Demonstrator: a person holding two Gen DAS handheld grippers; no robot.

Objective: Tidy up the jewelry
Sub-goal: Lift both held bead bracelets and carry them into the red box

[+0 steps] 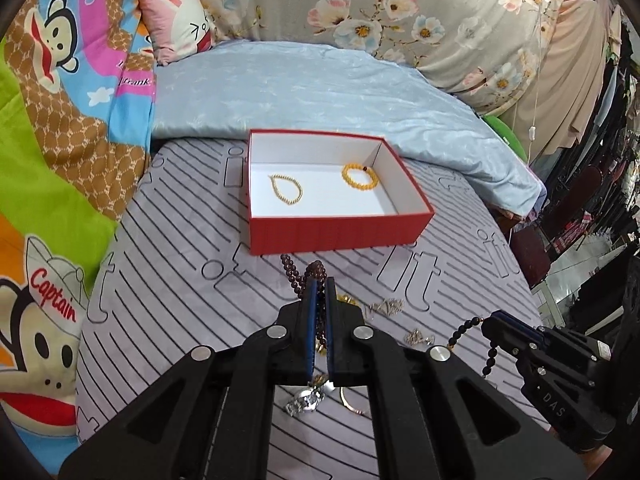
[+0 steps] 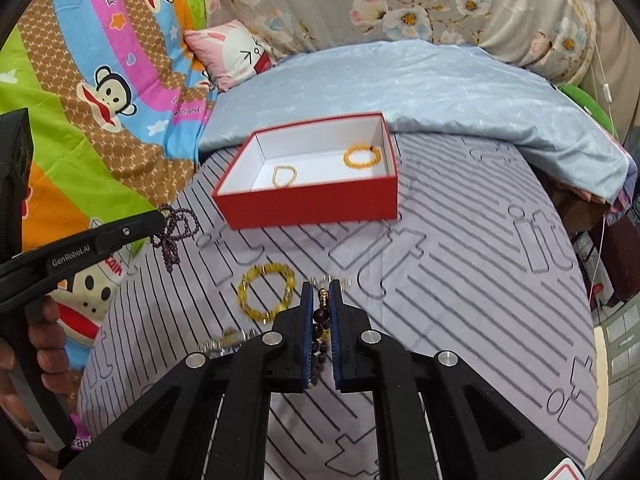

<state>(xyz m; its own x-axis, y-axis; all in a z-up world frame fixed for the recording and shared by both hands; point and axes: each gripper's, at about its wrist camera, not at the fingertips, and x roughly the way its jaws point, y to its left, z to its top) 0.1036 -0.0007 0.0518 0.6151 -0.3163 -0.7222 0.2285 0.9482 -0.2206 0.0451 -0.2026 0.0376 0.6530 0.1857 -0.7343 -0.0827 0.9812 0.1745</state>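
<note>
Red box (image 1: 340,236), white inside, sits on the striped sheet (image 1: 180,240) with its far edge against a folded blue quilt (image 1: 320,88). Cartoon monkey blanket (image 1: 60,140) lies left, a pink pillow (image 1: 176,20) at the back, floral cloth (image 1: 400,8) behind. In the box: a pale gold bracelet (image 1: 286,190) on the left and an orange bead bracelet (image 1: 359,176) at the right, well apart. On the sheet in front of the box lies a yellow bracelet (image 2: 267,292), near it small silver and gold bits (image 1: 386,306), blurred, and more silver pieces (image 1: 306,400) under the left gripper. Nothing stands between the grippers and the box opening.

Left gripper (image 1: 320,282) is pointed at the box's near wall, raised above the sheet, jaws nearly closed, pinching a purple bead string (image 1: 298,272) that loops out past the tips and dangles below; in the right view the string (image 2: 176,232) hangs clear of the sheet beside the box's left corner. A hand (image 2: 44,340) grips the left handle.

Right gripper (image 2: 322,288) sits lower right, aimed toward the box, jaws narrowly apart, clamping a dark bead string (image 2: 322,320) with a gold piece at the tips; from the left view the dark beads (image 1: 466,328) trail off its tip.
</note>
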